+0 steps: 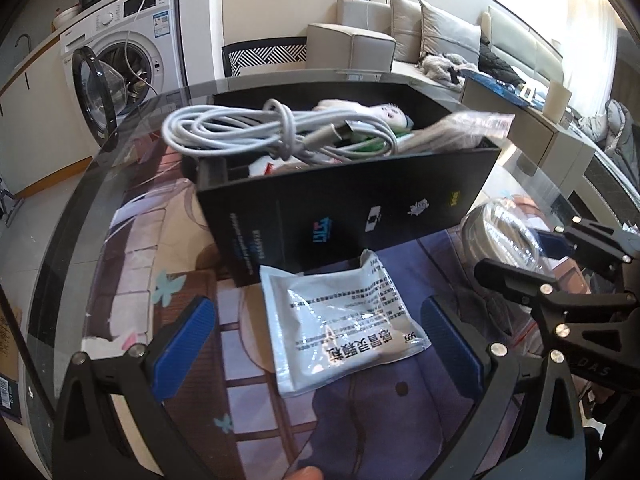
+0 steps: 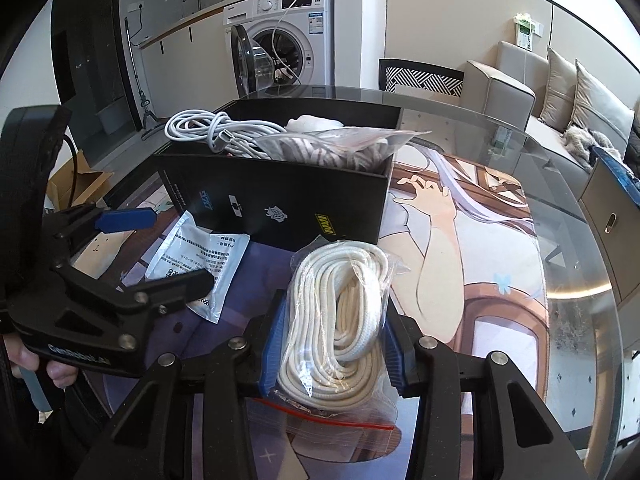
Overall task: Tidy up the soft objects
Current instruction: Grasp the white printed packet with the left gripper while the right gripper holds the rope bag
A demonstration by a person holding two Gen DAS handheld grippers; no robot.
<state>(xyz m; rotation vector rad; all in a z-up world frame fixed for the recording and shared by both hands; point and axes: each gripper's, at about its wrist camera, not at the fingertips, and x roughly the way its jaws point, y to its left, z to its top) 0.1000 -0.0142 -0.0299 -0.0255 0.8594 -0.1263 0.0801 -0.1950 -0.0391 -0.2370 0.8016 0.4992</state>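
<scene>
rope bag (image 2: 340, 320): just in front of the black box (image 2: 280, 200), pinched mid-coil so it lifts as one bundle | right gripper (image 2: 334, 344): jaws narrow on it | sachet (image 1: 344, 320): flat before box | left gripper (image 1: 320, 344): jaws wide, straddling it, likely to grasp

Left tool (image 1: 320, 344) fingers spread wide, gripping nothing. Right tool (image 2: 332, 344) clamped on bagged rope (image 2: 340, 320), blue pads (image 2: 274, 344) pressing both sides.
</scene>
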